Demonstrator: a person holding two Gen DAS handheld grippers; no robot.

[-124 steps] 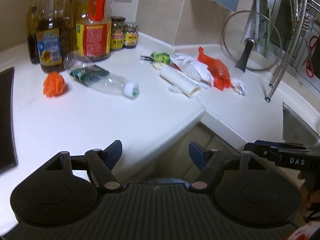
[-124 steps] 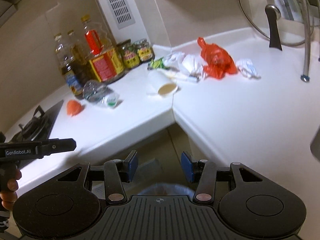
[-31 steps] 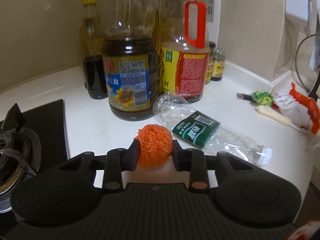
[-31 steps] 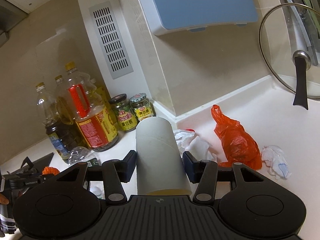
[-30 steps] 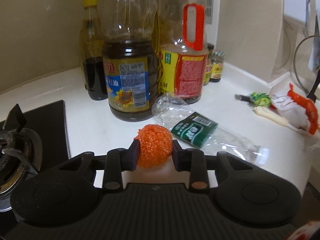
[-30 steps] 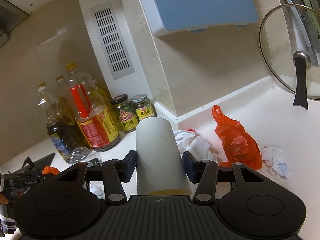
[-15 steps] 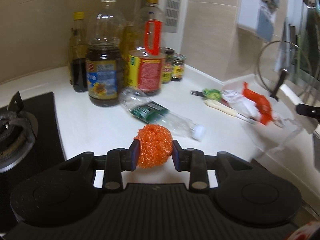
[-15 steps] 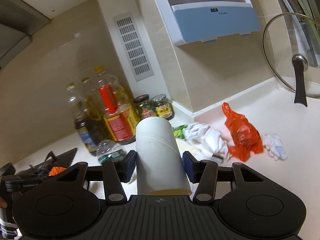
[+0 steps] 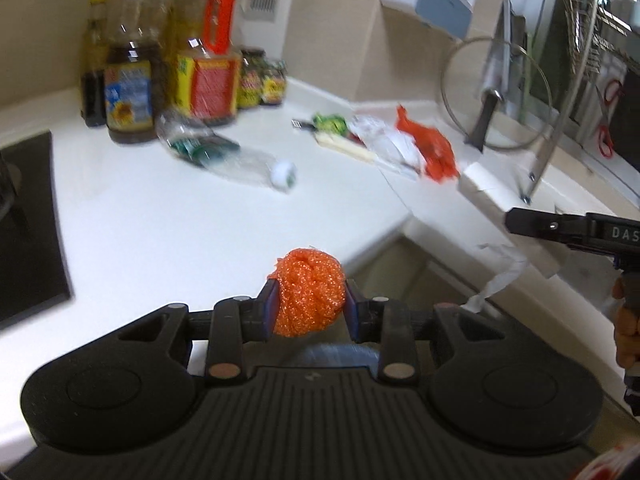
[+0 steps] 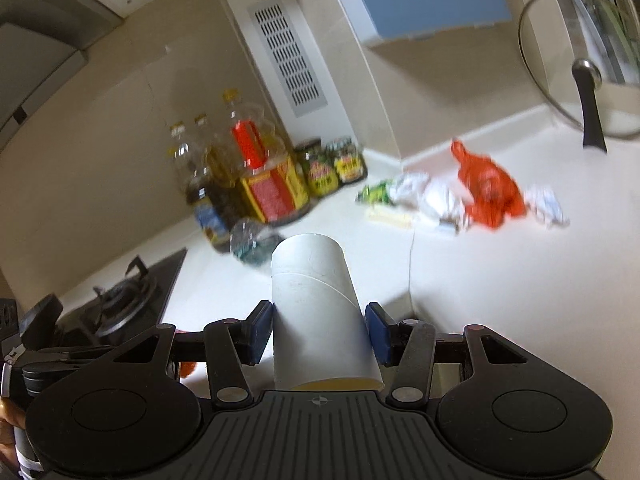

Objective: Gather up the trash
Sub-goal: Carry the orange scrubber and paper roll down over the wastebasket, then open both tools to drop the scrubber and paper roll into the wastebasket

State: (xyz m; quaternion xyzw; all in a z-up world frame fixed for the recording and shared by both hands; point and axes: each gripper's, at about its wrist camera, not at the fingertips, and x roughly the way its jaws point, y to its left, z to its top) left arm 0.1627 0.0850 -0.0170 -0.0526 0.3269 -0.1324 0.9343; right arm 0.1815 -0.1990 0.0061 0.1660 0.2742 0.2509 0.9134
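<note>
My left gripper is shut on an orange mesh scrubber ball and holds it above the counter's inner corner edge. My right gripper is shut on a white cardboard tube; that tube also shows in the left wrist view, with a paper strip hanging from it. On the white counter lie an empty plastic bottle, a green wrapper, white crumpled paper and a red plastic bag. A crumpled white tissue lies right of the red bag.
Oil bottles and jars stand at the back wall. A gas hob is at the left. A glass pot lid leans at the right by a dish rack. A dark rounded shape shows below the counter corner.
Both grippers have pulled back from the counter toward its inner corner, each still holding its item. The left view has swung right and the right gripper now shows in it.
</note>
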